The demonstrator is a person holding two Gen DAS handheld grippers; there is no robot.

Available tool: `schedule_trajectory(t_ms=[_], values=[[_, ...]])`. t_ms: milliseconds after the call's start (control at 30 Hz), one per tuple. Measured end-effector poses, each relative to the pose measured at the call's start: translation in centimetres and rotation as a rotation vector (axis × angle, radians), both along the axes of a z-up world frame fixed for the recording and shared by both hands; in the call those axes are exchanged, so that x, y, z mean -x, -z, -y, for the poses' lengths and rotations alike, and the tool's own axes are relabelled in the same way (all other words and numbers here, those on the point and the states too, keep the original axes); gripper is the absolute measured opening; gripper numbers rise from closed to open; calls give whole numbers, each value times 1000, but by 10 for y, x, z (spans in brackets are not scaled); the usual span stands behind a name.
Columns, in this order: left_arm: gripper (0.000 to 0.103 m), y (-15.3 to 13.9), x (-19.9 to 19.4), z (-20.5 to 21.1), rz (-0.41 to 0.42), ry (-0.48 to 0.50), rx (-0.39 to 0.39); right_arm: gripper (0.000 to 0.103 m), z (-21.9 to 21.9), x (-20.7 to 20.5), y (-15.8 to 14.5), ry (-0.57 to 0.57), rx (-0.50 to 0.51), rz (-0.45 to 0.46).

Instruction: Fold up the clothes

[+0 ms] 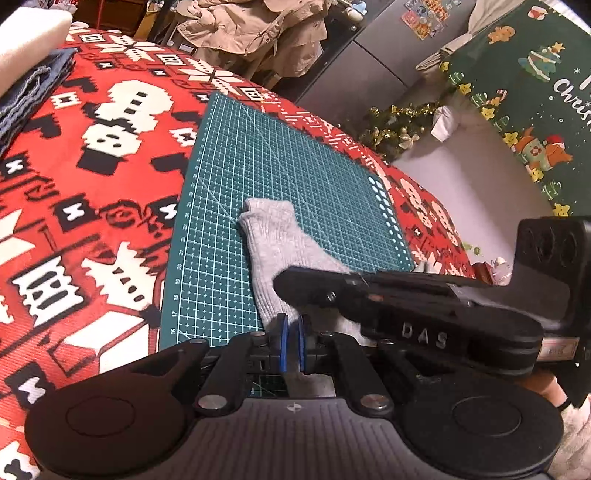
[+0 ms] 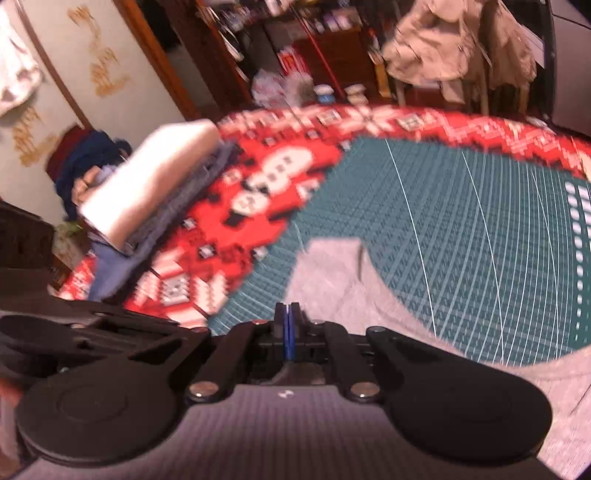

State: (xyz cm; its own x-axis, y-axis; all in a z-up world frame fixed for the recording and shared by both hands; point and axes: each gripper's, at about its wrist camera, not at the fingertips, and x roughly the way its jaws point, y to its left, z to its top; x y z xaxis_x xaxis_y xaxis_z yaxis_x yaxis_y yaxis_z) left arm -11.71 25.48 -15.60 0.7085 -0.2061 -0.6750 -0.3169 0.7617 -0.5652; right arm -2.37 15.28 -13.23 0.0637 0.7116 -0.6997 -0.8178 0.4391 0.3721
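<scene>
A grey knit garment point(image 1: 280, 243) lies on the green cutting mat point(image 1: 280, 155), one narrow end pointing away from me. My left gripper point(image 1: 293, 325) is shut on its near edge, and grey cloth shows between the blue pads. My right gripper point(image 1: 284, 284) reaches in from the right, its tip low over the garment just ahead of the left one. The right wrist view is blurred. There the right gripper point(image 2: 287, 314) has its pads pressed together at the edge of the grey garment point(image 2: 332, 280). Whether cloth is pinched there I cannot tell.
A red Christmas tablecloth point(image 1: 92, 184) covers the table under the mat point(image 2: 461, 240). A stack of folded white and denim clothes point(image 2: 155, 177) sits at the far left. A beige jacket point(image 1: 258, 29) hangs behind the table, and a green Christmas cloth point(image 1: 535, 92) is at the right.
</scene>
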Motion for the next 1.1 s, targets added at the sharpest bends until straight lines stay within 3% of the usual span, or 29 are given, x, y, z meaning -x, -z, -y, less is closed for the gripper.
schedule_trajectory(t_ms=[200, 367, 533, 967, 1100], values=[[5, -11, 10, 3, -3, 0, 3, 2, 10, -10, -3, 81, -29, -12], [5, -14, 21, 18, 2, 32, 14, 2, 33, 9, -14, 65, -42, -41], [5, -3, 25, 32, -48, 59, -9, 3, 45, 34, -1, 42, 17, -47], [5, -5, 52, 49, -79, 65, -5, 8, 87, 68, 3, 76, -6, -104], [5, -5, 60, 56, -96, 76, -17, 8, 95, 84, -5, 51, -6, -75]])
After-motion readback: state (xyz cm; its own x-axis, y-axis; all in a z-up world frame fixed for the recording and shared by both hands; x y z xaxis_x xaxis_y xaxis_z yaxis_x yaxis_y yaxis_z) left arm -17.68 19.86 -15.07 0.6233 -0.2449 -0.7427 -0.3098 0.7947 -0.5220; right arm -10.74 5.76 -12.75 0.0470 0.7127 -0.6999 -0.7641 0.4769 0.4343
